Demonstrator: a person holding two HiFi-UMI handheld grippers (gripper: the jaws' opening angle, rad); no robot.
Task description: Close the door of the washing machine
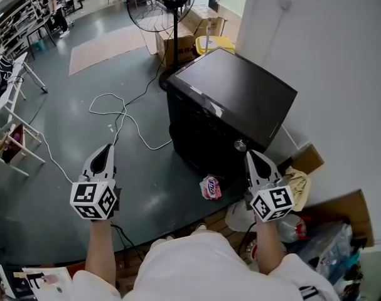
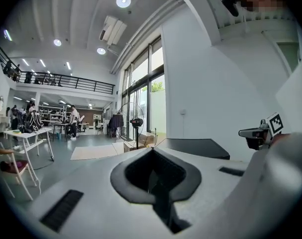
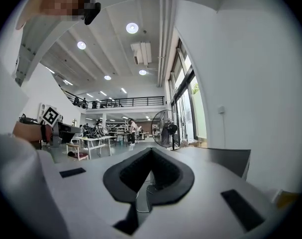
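Head view: the black washing machine (image 1: pixel 231 96) stands ahead of both sets of fingers, nearer the right gripper (image 1: pixel 249 153) than the left gripper (image 1: pixel 108 147), and no door visibly stands ajar. Left gripper view: the jaws are pressed together on nothing, with the machine beyond and to the right of their tips. Right gripper view: the jaws are likewise together and empty, the machine just past them. The closing looks finished; the next move is probably only to check the latch.
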